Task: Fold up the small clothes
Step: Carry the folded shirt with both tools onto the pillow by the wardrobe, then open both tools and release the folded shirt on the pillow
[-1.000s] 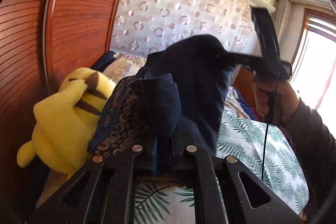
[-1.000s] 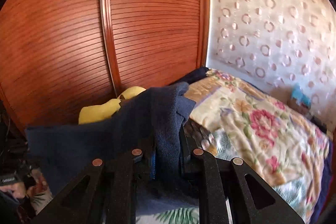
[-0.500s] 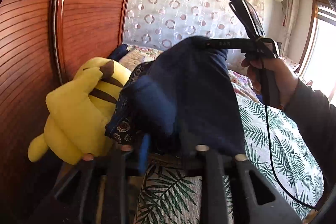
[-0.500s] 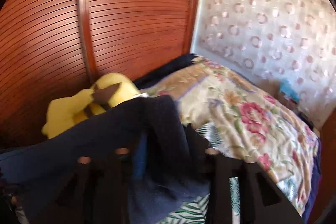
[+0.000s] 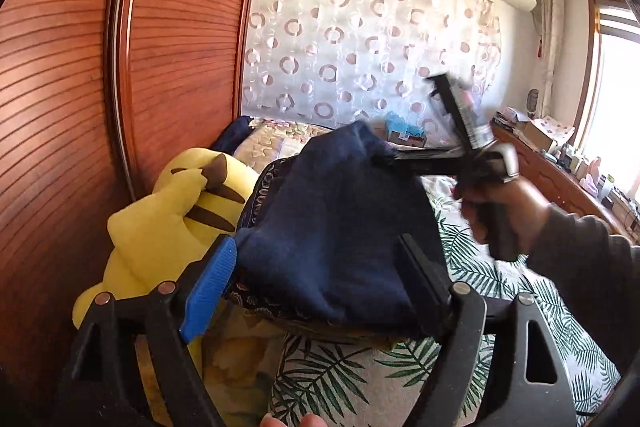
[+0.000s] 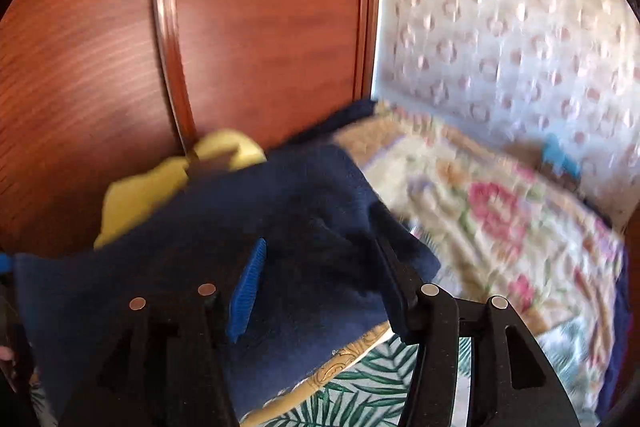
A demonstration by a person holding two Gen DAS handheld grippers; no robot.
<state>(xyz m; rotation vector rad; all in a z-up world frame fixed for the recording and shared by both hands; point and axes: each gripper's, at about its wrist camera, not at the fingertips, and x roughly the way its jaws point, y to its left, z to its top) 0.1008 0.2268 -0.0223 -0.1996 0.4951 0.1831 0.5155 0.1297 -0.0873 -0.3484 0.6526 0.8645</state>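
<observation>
A dark navy garment [image 5: 340,227] with a patterned edge lies in a folded heap on the bed, and it also shows in the right wrist view [image 6: 248,239]. My left gripper [image 5: 316,267] is open, its fingers spread on either side of the near edge of the cloth. My right gripper [image 6: 320,267] is open too, its jaws wide over the garment. In the left wrist view the right gripper [image 5: 384,159] reaches in from the right at the far top edge of the cloth; its image is blurred.
A yellow plush toy [image 5: 168,223] lies against the wooden wardrobe door [image 5: 80,107] left of the garment. The bed has a palm-leaf sheet [image 5: 480,307] and a floral cover [image 6: 500,219]. A curtain [image 5: 360,47] hangs behind; a cluttered dresser [image 5: 560,163] stands right.
Both grippers were shut on the navy garment and held it up. Both have opened and let it go, and the cloth has dropped onto the bed.
</observation>
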